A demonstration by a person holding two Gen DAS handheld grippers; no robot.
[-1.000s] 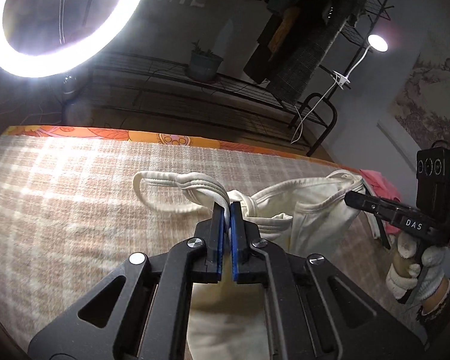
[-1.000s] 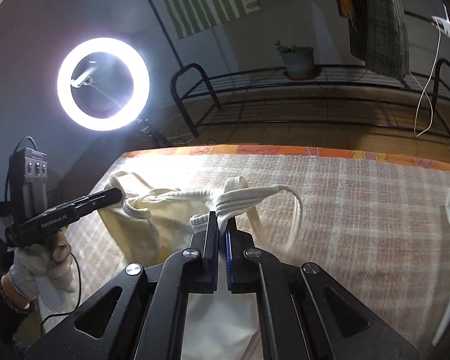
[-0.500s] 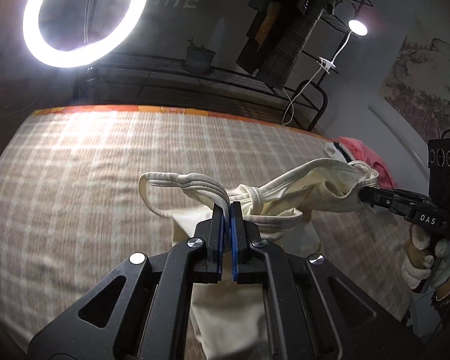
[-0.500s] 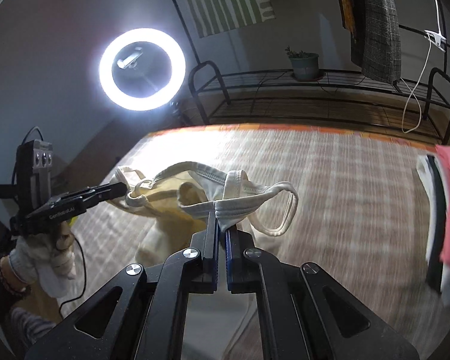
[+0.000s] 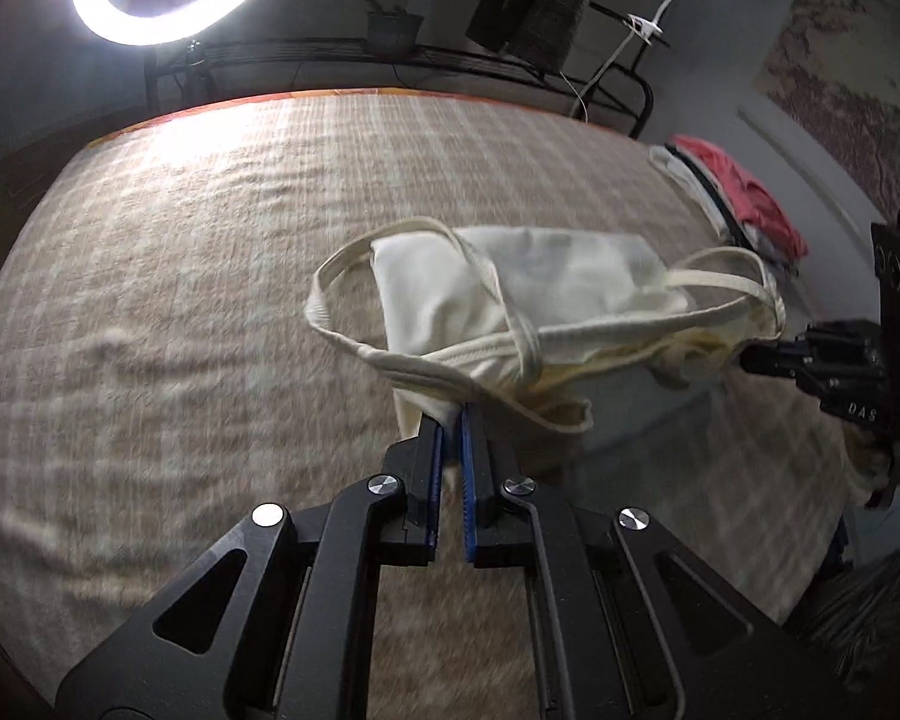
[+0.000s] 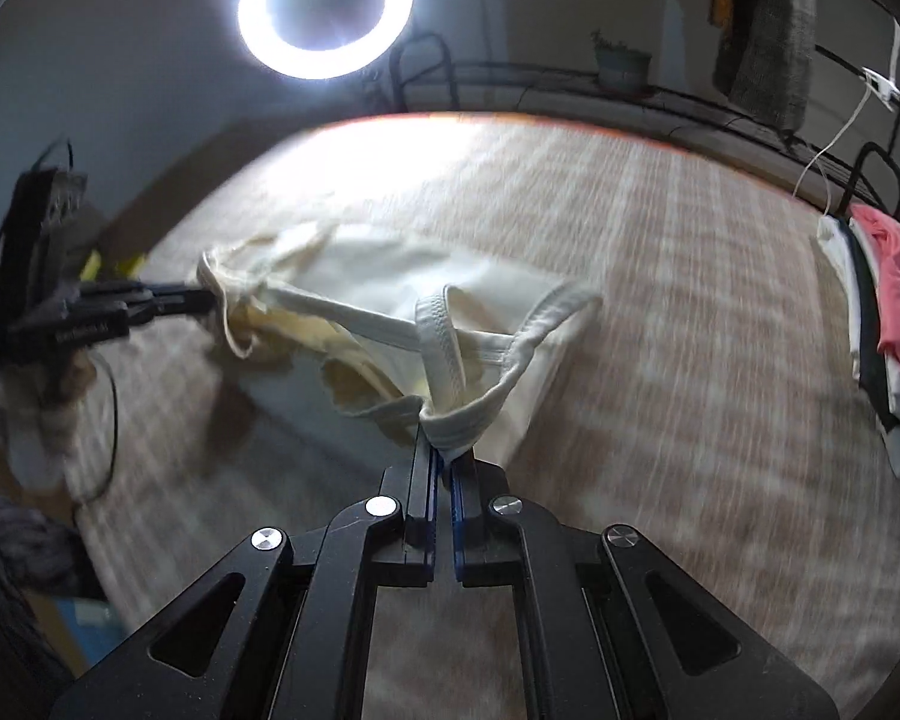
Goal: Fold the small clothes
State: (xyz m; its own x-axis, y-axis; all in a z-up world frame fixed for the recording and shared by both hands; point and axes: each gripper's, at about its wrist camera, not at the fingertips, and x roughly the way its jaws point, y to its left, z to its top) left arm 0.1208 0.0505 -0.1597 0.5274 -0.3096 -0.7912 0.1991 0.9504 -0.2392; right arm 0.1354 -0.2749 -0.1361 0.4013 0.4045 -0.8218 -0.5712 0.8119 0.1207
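The left gripper (image 5: 450, 414) and right gripper (image 6: 444, 450) were each clamped on a banded edge of the soft, light cream garment (image 5: 510, 294), stretched limp above the checked bed cover (image 5: 180, 300).

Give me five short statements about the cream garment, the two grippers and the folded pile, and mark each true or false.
1. Both grippers are shut on the cream garment: left gripper, right gripper. True.
2. The garment lies flat and untouched on the checked blanket. False: it is held stretched between the two grippers.
3. A pile of folded clothes with a pink piece on top lies at the blanket's edge. True.
4. The ring light is switched off. False: it glows brightly.
5. The garment is dark blue. False: it is cream.
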